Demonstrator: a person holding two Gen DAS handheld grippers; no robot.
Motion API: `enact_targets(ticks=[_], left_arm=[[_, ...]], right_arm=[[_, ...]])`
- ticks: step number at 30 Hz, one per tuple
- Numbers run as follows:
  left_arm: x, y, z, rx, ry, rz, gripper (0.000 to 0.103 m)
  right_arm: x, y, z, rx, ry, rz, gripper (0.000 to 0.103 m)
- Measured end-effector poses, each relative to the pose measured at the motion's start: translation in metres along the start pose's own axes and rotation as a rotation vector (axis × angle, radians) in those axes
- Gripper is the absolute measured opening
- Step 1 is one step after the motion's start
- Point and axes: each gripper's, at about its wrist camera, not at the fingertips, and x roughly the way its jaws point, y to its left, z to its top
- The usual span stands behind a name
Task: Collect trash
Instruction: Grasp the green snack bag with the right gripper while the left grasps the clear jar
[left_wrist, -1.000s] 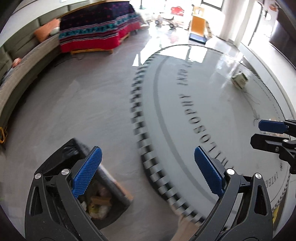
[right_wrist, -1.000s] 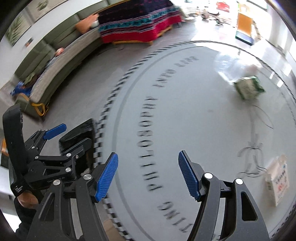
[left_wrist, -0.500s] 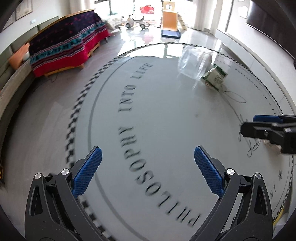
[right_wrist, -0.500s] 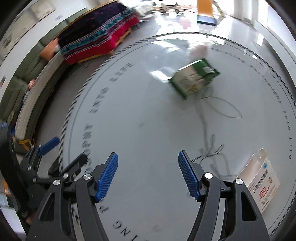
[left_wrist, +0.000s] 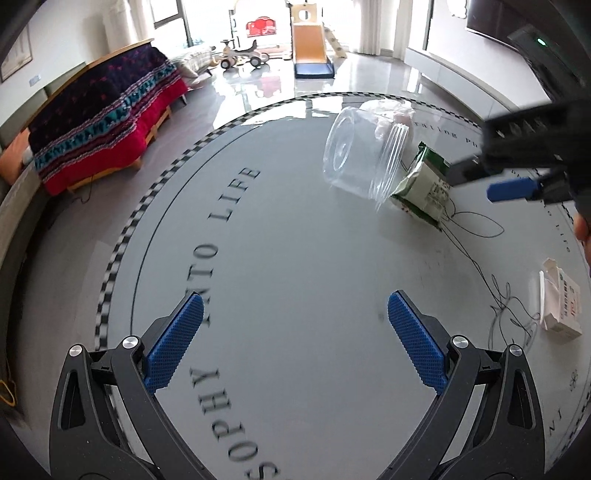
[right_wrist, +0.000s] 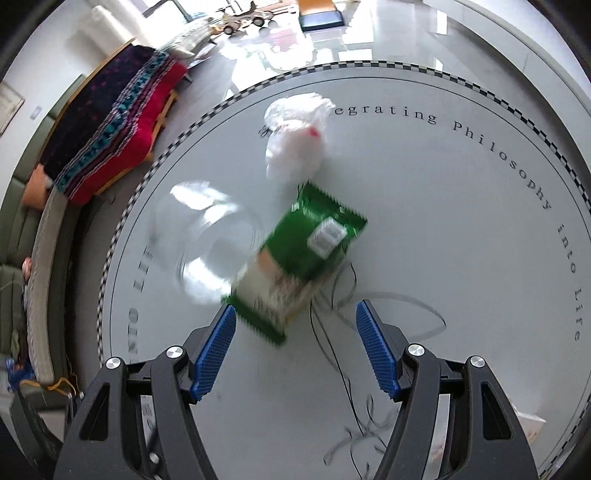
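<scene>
A green and white snack wrapper (right_wrist: 295, 269) lies on the round grey table (right_wrist: 461, 258), just ahead of my right gripper (right_wrist: 295, 347), which hangs open above it with nothing between its fingers. A clear plastic jar (left_wrist: 364, 151) lies on its side left of the wrapper (left_wrist: 421, 188). Behind both sits a crumpled white plastic bag (right_wrist: 295, 140). A small white carton (left_wrist: 559, 299) and a tangle of thin black thread (left_wrist: 491, 280) lie at the right. My left gripper (left_wrist: 295, 332) is open over bare tabletop. The right gripper (left_wrist: 517, 184) shows at the left wrist view's right edge.
The table (left_wrist: 295, 258) bears a checkered rim and printed lettering. A bench with a red and dark patterned blanket (left_wrist: 103, 114) stands to the left, beside a grey-green sofa (right_wrist: 40, 258). A toy slide (left_wrist: 310, 44) and a ride-on toy (left_wrist: 240, 55) stand on the glossy floor beyond.
Both grippers swung from the table's left edge and a black bin toward the trash on the table. The wrapper now fills the right wrist view just ahead of the open fingers.
</scene>
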Motion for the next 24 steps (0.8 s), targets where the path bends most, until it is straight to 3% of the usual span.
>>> enact_targets(ticks=[10, 14, 19, 24], left_arm=[[0.016, 0.004, 0.011, -0.021, -0.005, -0.040, 0.097], [0.015, -0.001, 0.018, -0.005, -0.025, -0.047, 0.097], [0.023, -0.011, 0.028, 0.001, -0.032, -0.081, 0.097], [0.037, -0.027, 0.047, 0.072, -0.055, -0.047, 0.097]], right_arm=[[0.047, 0.001, 0.021, 0.101, 0.046, -0.031, 0.072], [0.039, -0.003, 0.019, 0.069, 0.044, -0.012, 0.063], [0.029, -0.007, 0.015, 0.011, 0.029, -0.078, 0.059], [0.019, -0.031, 0.017, -0.012, 0.027, -0.103, 0.058]])
